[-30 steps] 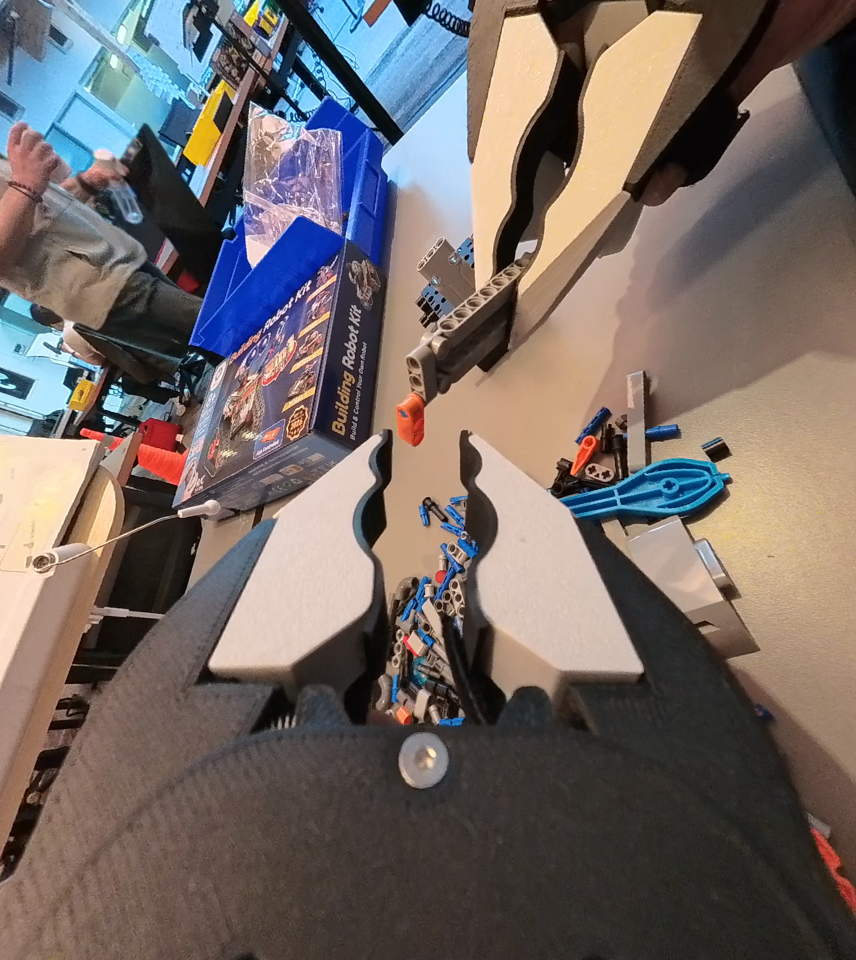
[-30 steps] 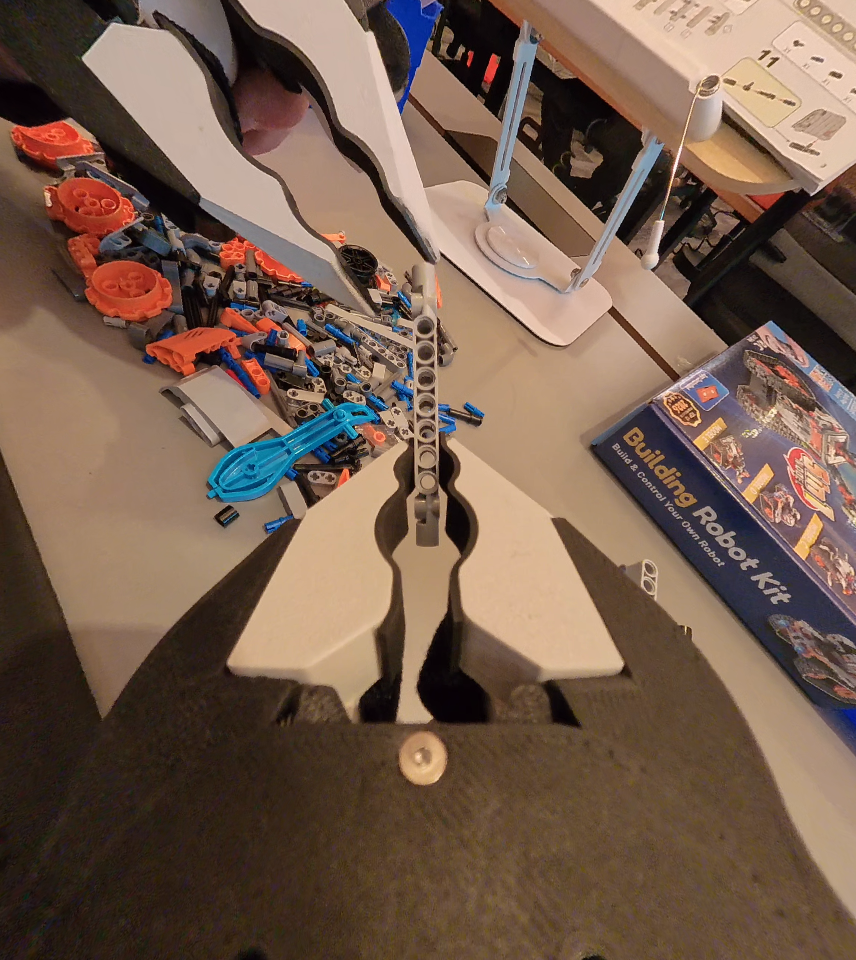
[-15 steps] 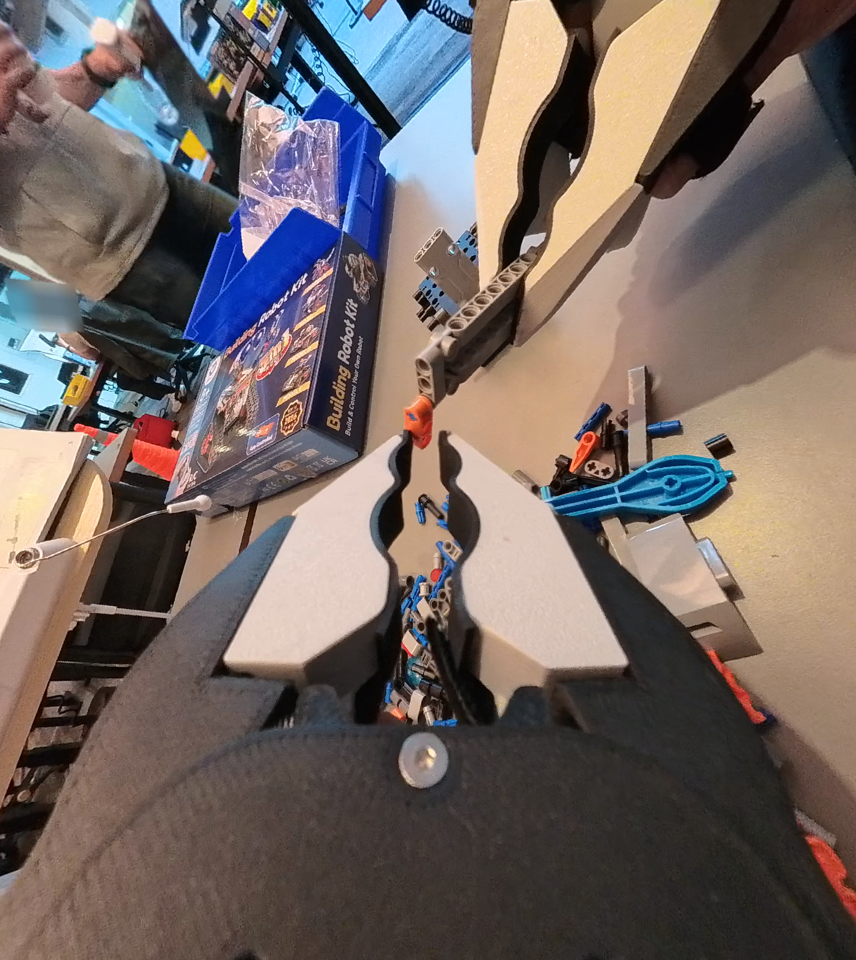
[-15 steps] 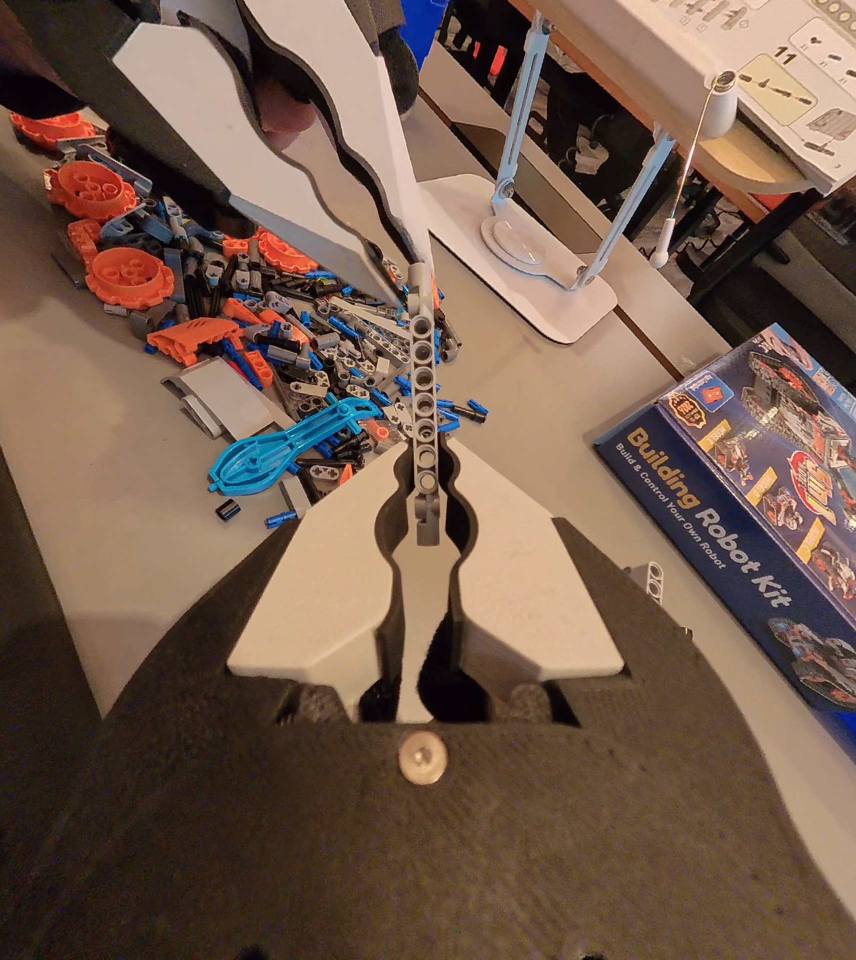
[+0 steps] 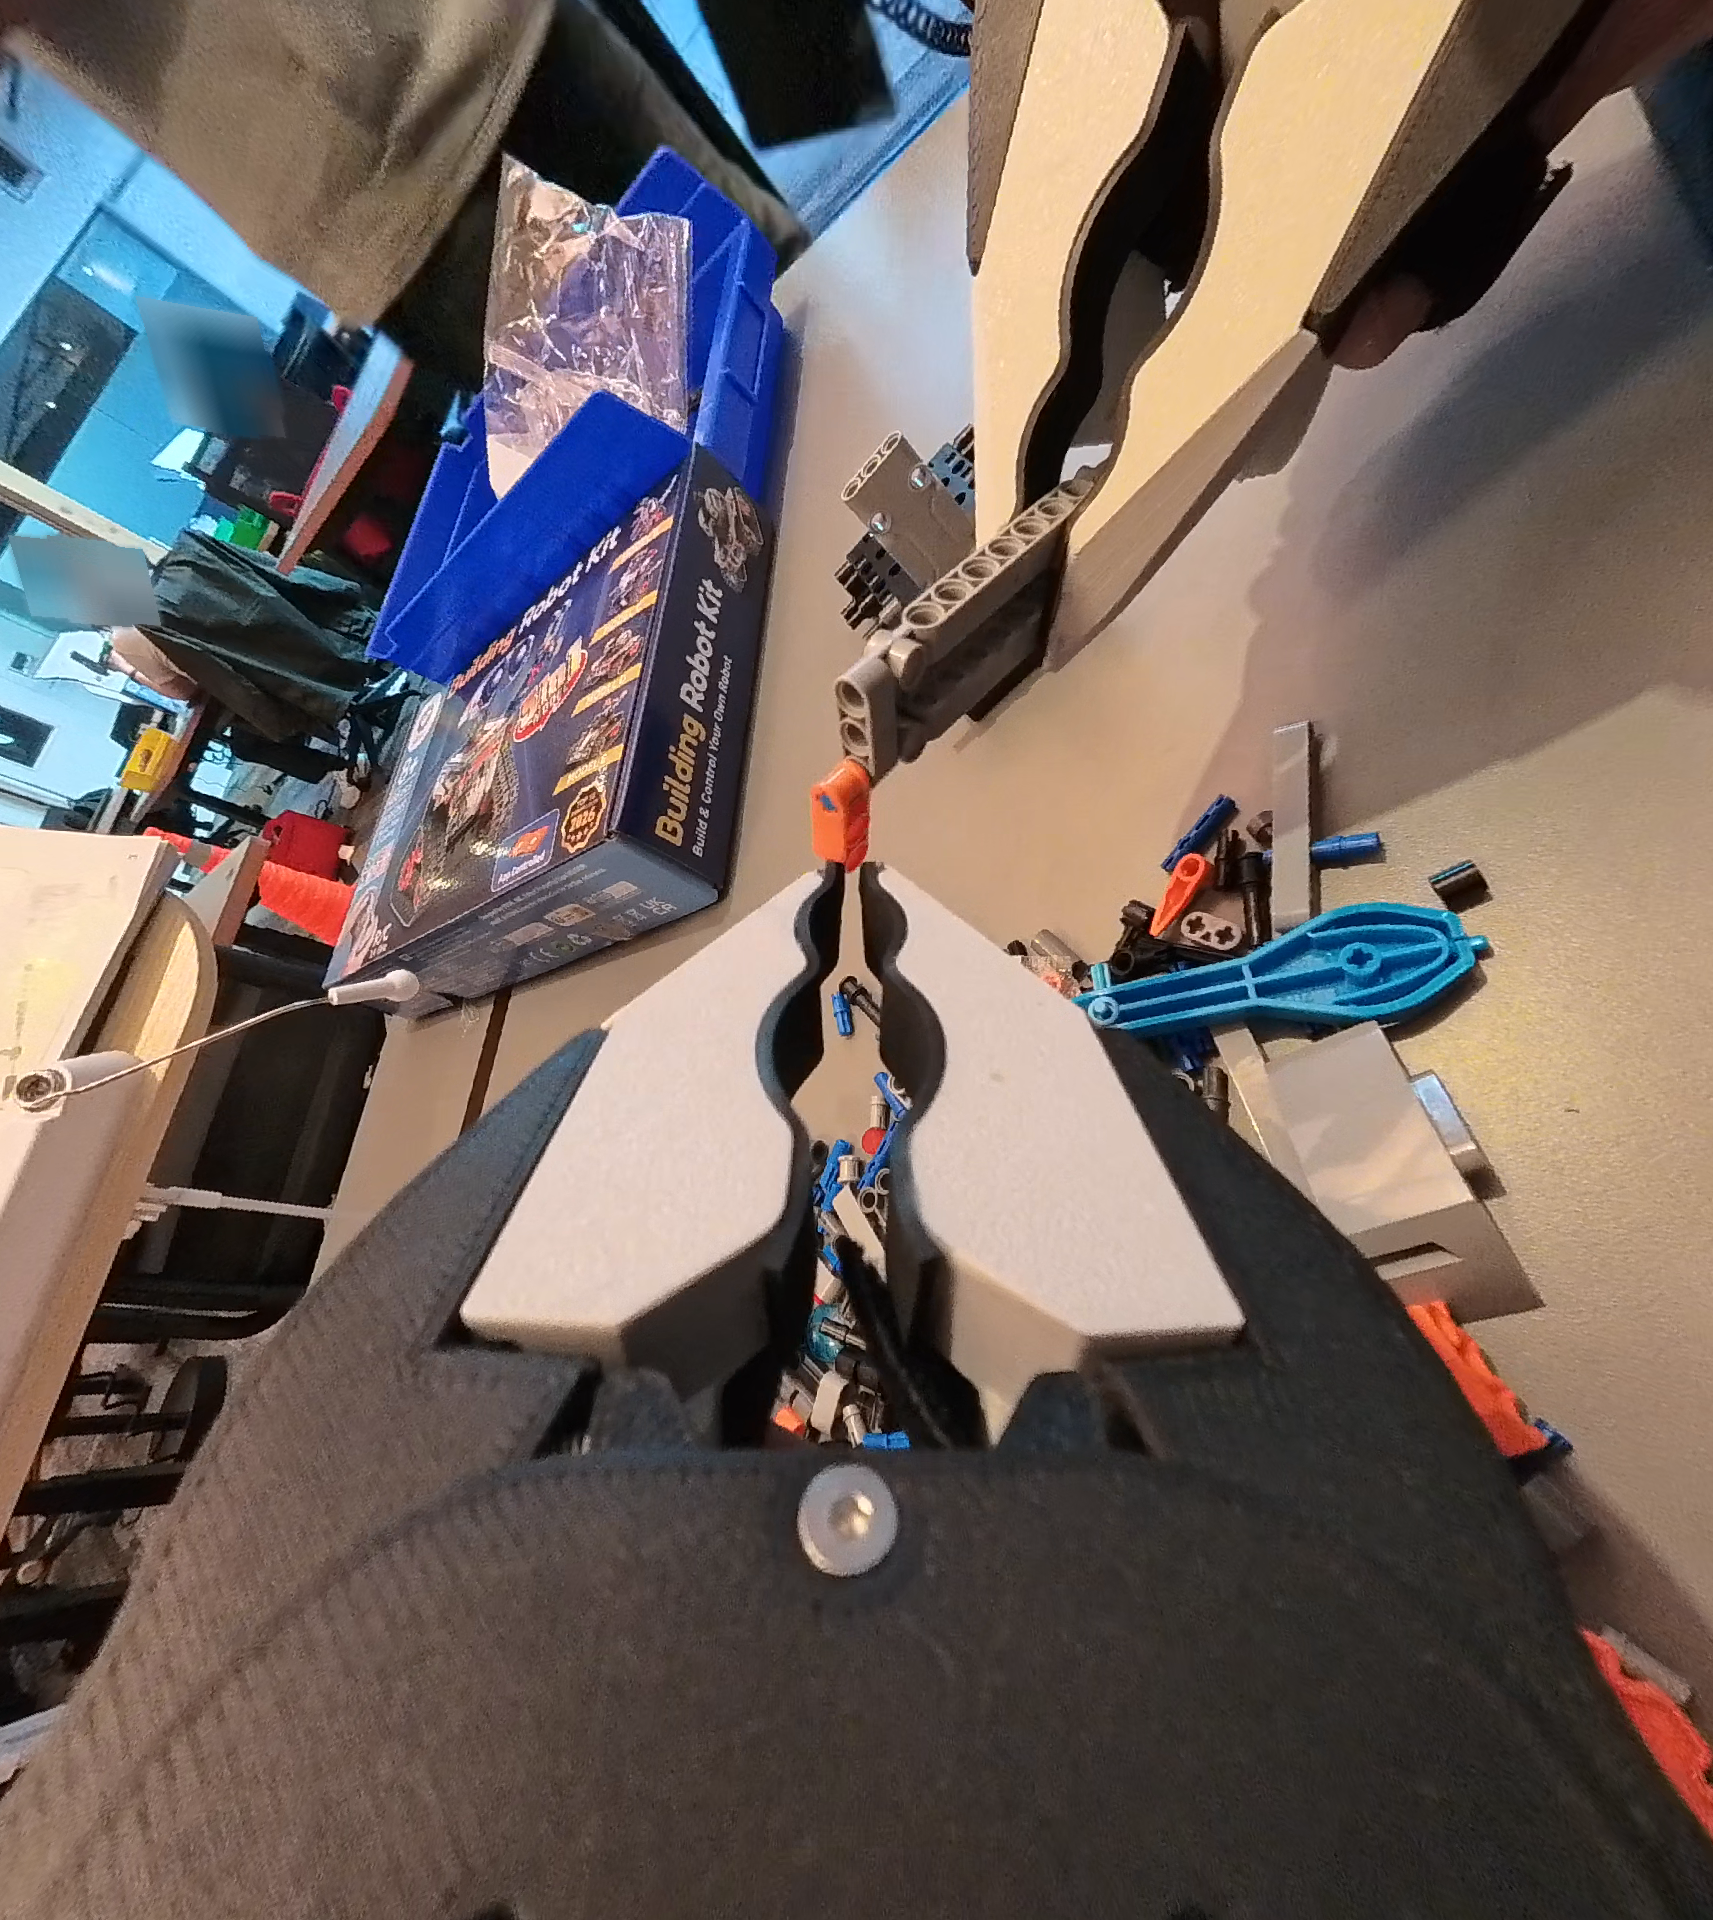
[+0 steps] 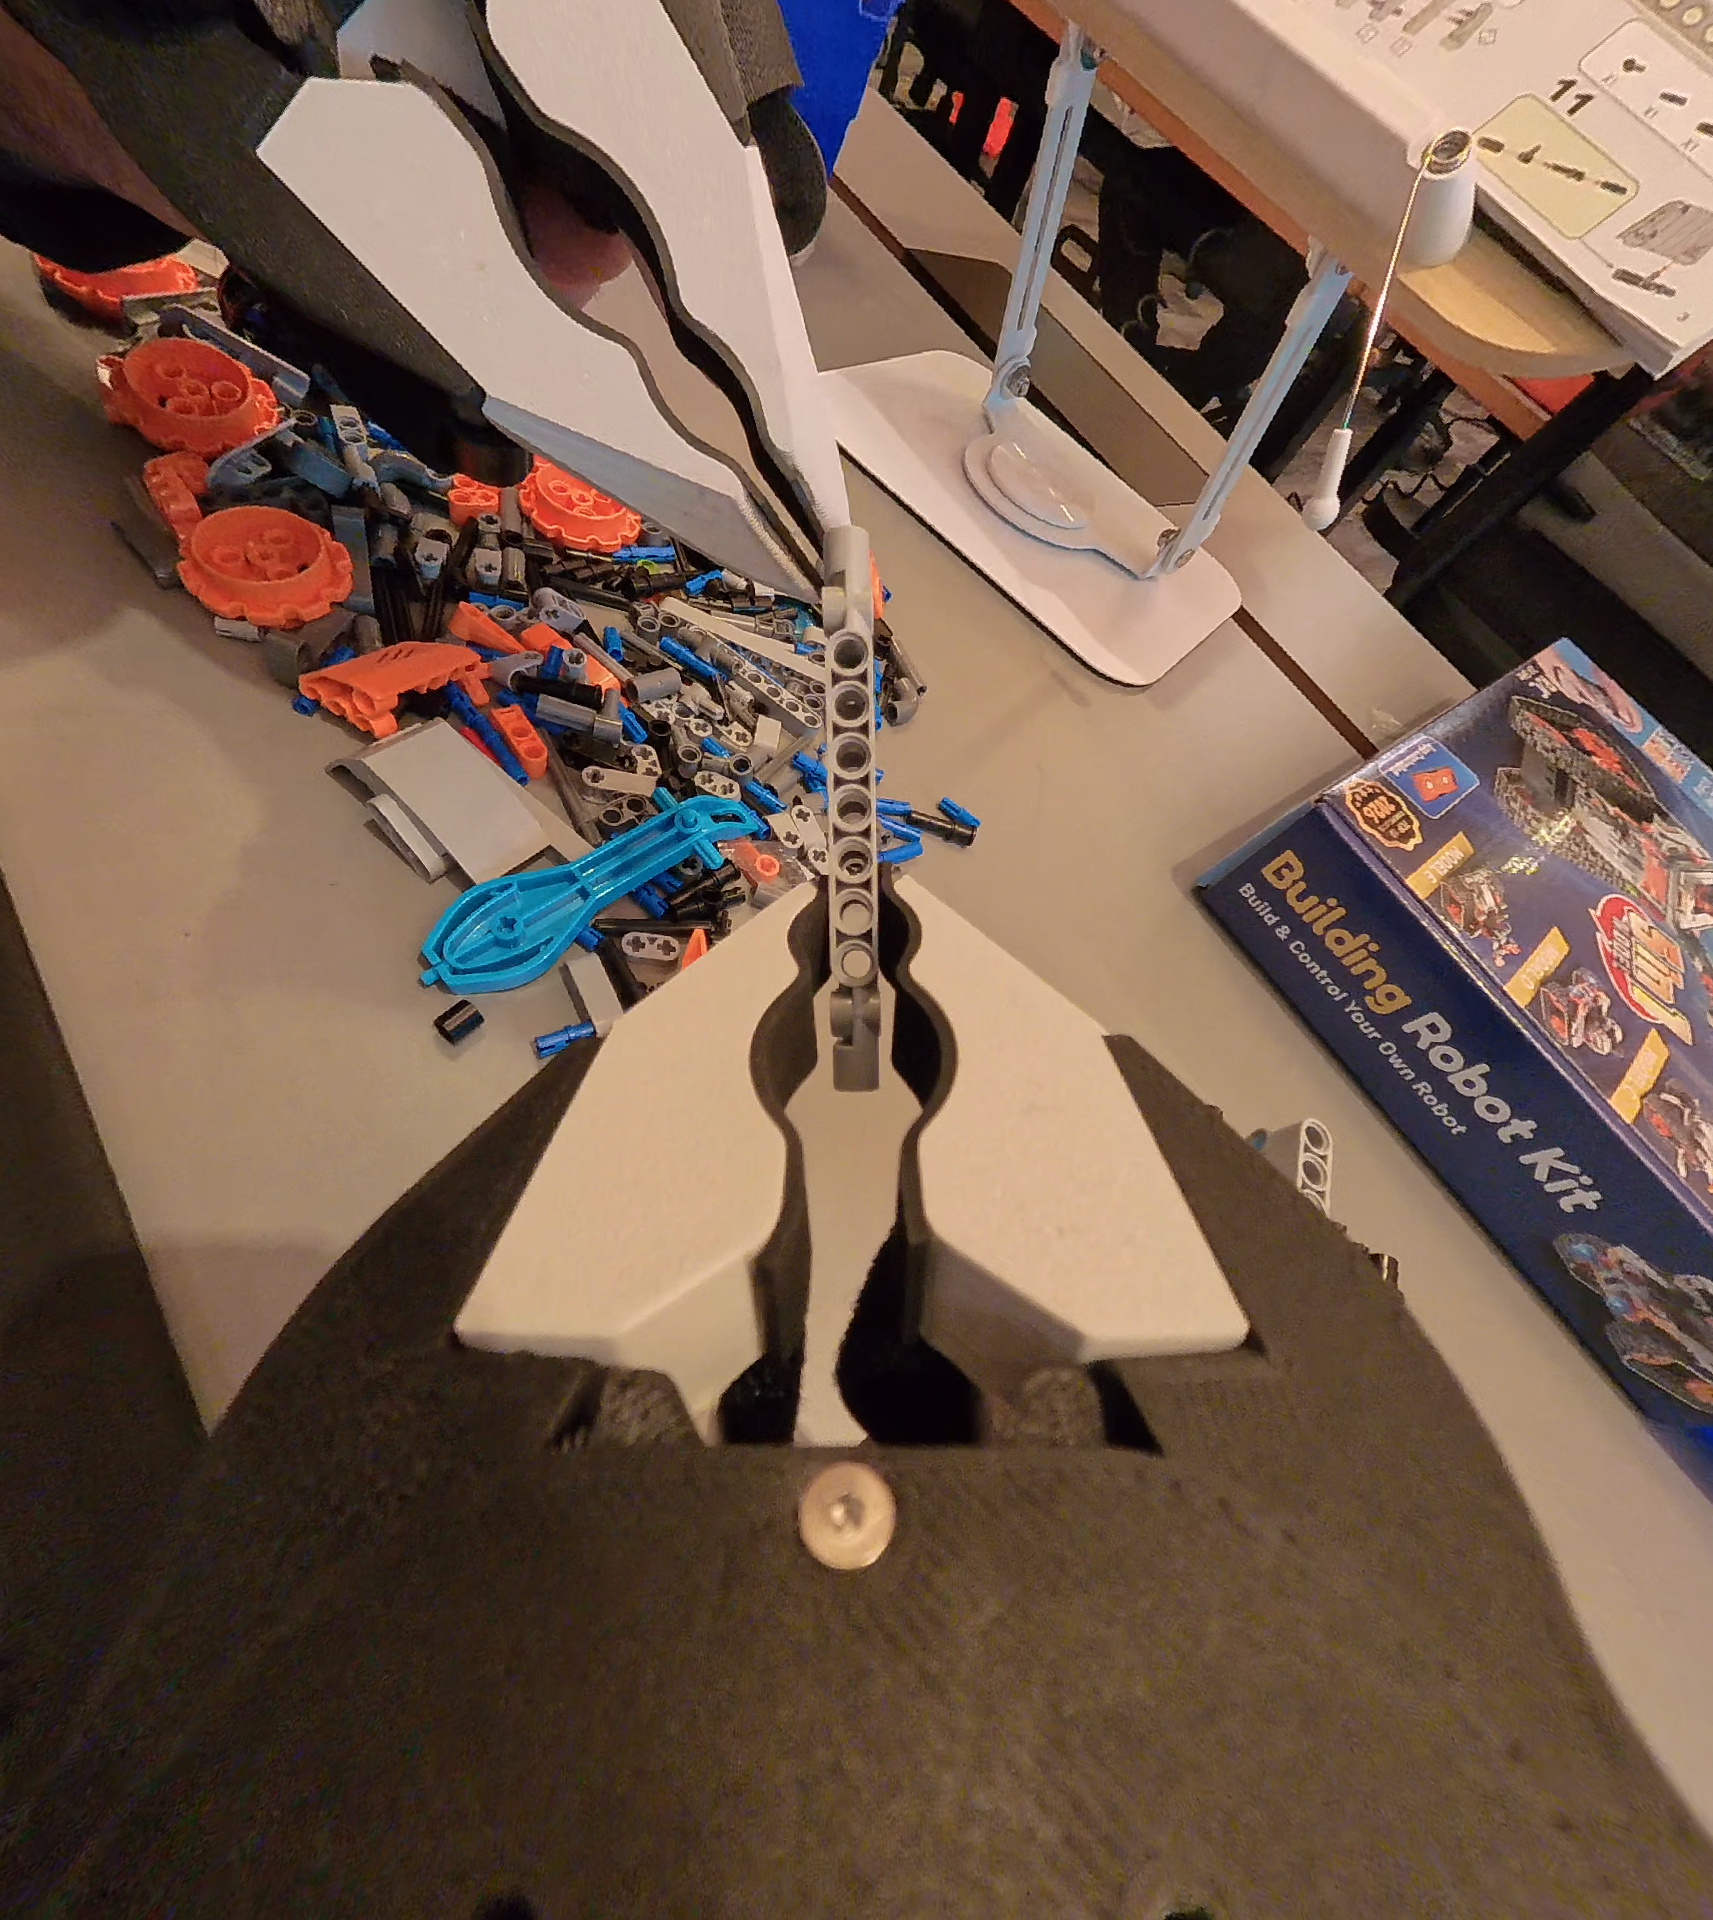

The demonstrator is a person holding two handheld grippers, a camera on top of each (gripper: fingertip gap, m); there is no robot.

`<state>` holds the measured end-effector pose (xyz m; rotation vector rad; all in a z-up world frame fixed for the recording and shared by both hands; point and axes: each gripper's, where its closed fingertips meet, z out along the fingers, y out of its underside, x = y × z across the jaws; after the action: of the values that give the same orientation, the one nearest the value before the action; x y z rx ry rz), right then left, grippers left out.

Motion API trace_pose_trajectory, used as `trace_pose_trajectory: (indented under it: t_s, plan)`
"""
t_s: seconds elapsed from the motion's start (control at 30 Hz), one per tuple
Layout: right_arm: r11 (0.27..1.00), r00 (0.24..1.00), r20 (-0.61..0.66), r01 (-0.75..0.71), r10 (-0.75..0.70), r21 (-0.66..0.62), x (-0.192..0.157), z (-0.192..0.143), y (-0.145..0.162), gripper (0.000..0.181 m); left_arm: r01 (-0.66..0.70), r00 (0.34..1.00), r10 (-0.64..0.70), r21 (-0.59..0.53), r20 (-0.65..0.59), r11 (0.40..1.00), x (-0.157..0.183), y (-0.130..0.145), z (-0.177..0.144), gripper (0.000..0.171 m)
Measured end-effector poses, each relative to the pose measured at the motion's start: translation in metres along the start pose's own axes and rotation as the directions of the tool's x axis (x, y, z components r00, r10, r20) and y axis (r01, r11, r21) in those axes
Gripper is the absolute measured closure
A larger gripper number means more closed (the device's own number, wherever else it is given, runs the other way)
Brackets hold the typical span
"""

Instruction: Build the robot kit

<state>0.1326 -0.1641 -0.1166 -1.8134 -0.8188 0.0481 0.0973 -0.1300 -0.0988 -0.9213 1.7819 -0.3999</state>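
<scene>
The right gripper (image 6: 857,925) has its fingers clamped on one end of a grey holed beam (image 6: 852,790), raised above the worktop (image 6: 208,997) and its parts pile (image 6: 561,717). The beam looks light and stiff; its flat sides suit gripping. The left gripper (image 5: 847,883) pinches a small orange connector (image 5: 839,821), tip-to-tip with the beam's far end.

Open counter (image 6: 208,987) toward the near-left edge — free passage there. Centre blocked by loose parts pile (image 6: 561,665), blue paddle piece (image 6: 571,894) at its near fringe. Right side closed off by kit box (image 6: 1517,1039); far side by white stand base (image 6: 1028,520) — narrow bare strip between box and pile.
</scene>
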Motion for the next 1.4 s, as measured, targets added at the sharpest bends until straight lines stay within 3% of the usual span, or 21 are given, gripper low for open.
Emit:
trace_pose_trajectory:
  t_s: [1.1,1.4]
  plan:
    - [1.0,1.0,0.001,-0.026,0.026,-0.005,0.004,-0.001,0.004,0.175,0.004,1.0,-0.005,-0.039,-0.011,0.999,-0.002,0.011,0.001,0.168]
    - [0.988,0.988,0.027,-0.15,0.151,-0.021,0.01,0.001,0.012,0.176,0.023,1.0,-0.024,-0.061,-0.01,0.998,-0.007,0.018,0.0,0.166]
